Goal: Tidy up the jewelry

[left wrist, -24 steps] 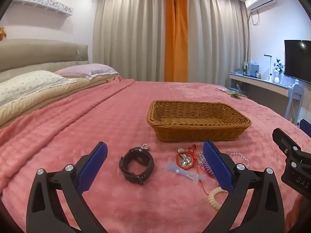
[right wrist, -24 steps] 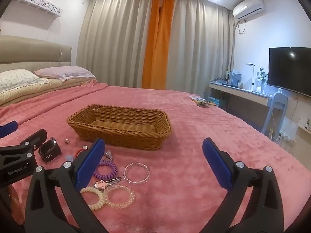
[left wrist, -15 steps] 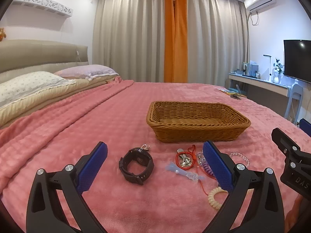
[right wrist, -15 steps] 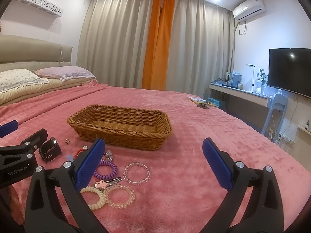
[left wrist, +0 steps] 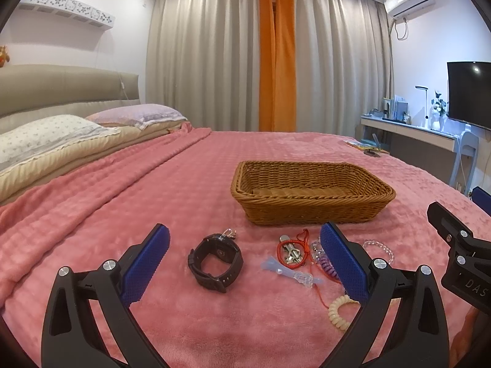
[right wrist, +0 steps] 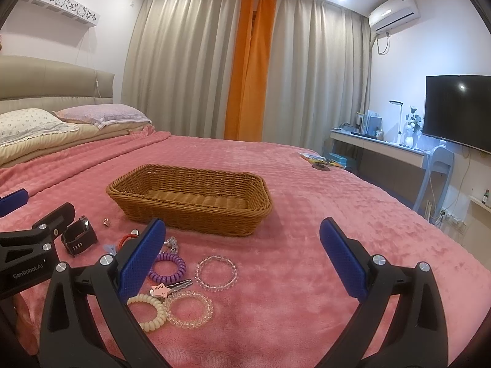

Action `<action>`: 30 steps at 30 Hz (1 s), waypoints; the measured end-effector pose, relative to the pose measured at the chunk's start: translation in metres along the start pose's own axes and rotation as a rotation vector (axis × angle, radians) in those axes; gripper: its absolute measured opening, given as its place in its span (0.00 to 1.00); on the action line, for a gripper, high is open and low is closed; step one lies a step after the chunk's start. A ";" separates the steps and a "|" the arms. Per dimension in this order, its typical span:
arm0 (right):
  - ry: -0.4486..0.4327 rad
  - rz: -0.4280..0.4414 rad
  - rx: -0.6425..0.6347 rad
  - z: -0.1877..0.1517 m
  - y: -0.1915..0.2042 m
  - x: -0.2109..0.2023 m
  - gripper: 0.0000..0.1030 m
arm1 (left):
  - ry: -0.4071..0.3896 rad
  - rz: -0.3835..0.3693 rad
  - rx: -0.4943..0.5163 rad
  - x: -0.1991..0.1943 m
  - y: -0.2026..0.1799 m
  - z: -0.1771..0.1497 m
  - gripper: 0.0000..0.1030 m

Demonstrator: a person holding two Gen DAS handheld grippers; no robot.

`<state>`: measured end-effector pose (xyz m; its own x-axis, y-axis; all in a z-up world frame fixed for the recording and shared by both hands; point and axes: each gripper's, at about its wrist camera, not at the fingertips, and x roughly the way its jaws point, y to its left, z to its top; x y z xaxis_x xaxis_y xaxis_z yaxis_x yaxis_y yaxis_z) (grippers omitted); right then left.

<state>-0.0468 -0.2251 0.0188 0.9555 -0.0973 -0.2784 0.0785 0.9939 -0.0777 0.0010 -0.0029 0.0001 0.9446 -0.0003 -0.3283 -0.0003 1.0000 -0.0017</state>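
A wicker basket stands on the pink bedspread. In front of it lie a black watch, a red cord bracelet, a pale blue hair clip, a purple coil tie, a clear bead bracelet, a cream coil tie, a clear coil tie and a key. My left gripper hovers open over the watch and clip. My right gripper hangs open over the bead bracelet, nothing between its pads.
Pillows and a padded headboard lie at the left. A desk, a chair and a wall television stand at the right. A booklet rests near the bed's far right edge. Curtains hang behind.
Both views have tipped up very slightly; the jewelry sits a touch lower in the pictures. Nothing was taken hold of or moved.
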 end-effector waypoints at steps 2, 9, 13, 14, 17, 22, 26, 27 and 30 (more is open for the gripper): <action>0.002 0.001 0.001 0.000 0.000 0.001 0.93 | 0.000 0.000 0.000 0.000 0.000 0.000 0.93; -0.001 0.000 -0.001 0.000 0.002 0.001 0.93 | 0.001 0.001 -0.001 -0.002 0.002 0.000 0.93; 0.000 0.001 -0.001 -0.001 0.001 0.001 0.93 | 0.002 0.001 0.001 -0.002 0.003 0.000 0.93; -0.001 0.000 0.000 -0.001 0.001 0.000 0.93 | 0.001 0.000 0.001 -0.002 0.003 0.000 0.93; -0.001 0.002 0.002 -0.001 0.001 0.000 0.92 | 0.001 0.002 0.003 -0.003 0.003 0.001 0.93; 0.001 0.001 0.006 -0.002 0.001 0.001 0.93 | 0.000 0.002 0.004 -0.003 0.003 0.001 0.93; 0.004 -0.002 0.001 -0.001 0.001 0.001 0.93 | 0.001 0.002 0.005 -0.003 0.003 0.001 0.93; 0.002 -0.002 0.001 -0.001 0.002 0.000 0.93 | 0.000 0.002 0.005 -0.003 0.003 0.001 0.93; 0.004 0.000 0.003 -0.001 0.000 0.001 0.93 | 0.000 0.002 0.005 -0.003 0.003 0.001 0.93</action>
<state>-0.0465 -0.2249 0.0175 0.9544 -0.0976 -0.2823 0.0794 0.9940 -0.0753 -0.0013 -0.0002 0.0024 0.9447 0.0021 -0.3280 -0.0010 1.0000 0.0035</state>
